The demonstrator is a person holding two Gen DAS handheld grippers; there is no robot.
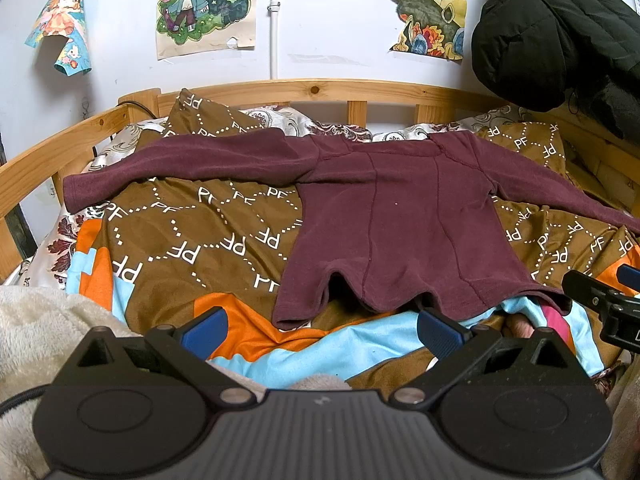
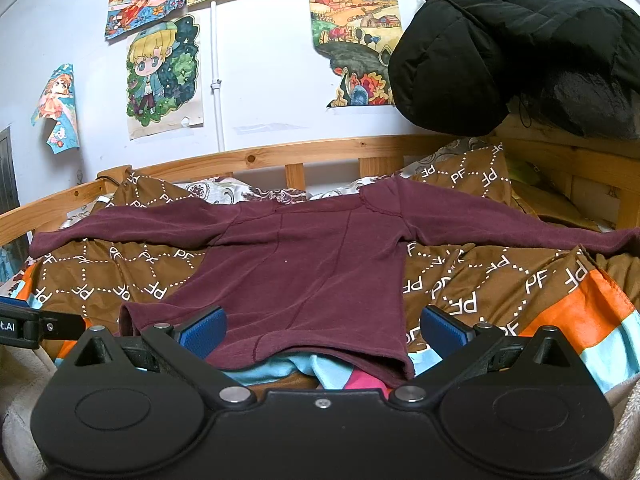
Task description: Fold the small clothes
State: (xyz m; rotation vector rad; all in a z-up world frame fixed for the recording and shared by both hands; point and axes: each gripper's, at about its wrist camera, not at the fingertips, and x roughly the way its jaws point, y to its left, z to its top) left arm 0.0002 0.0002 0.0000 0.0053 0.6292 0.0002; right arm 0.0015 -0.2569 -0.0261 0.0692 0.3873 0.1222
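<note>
A small maroon long-sleeved shirt (image 1: 404, 216) (image 2: 304, 268) lies spread flat on the bed, back side up, both sleeves stretched out to the sides and the hem toward me. My left gripper (image 1: 320, 330) is open just short of the hem, with nothing between its blue pads. My right gripper (image 2: 322, 330) is open too, its fingers standing either side of the hem's right part without holding it. The right gripper's tip (image 1: 600, 300) shows at the right edge of the left wrist view; the left gripper's tip (image 2: 36, 326) shows at the left edge of the right wrist view.
The shirt rests on a brown, orange and light-blue patterned quilt (image 1: 192, 240). A wooden bed rail (image 1: 320, 90) runs behind, with pillows against it. A black padded jacket (image 2: 520, 48) hangs at the upper right. A cream fleece blanket (image 1: 44, 332) lies at the near left.
</note>
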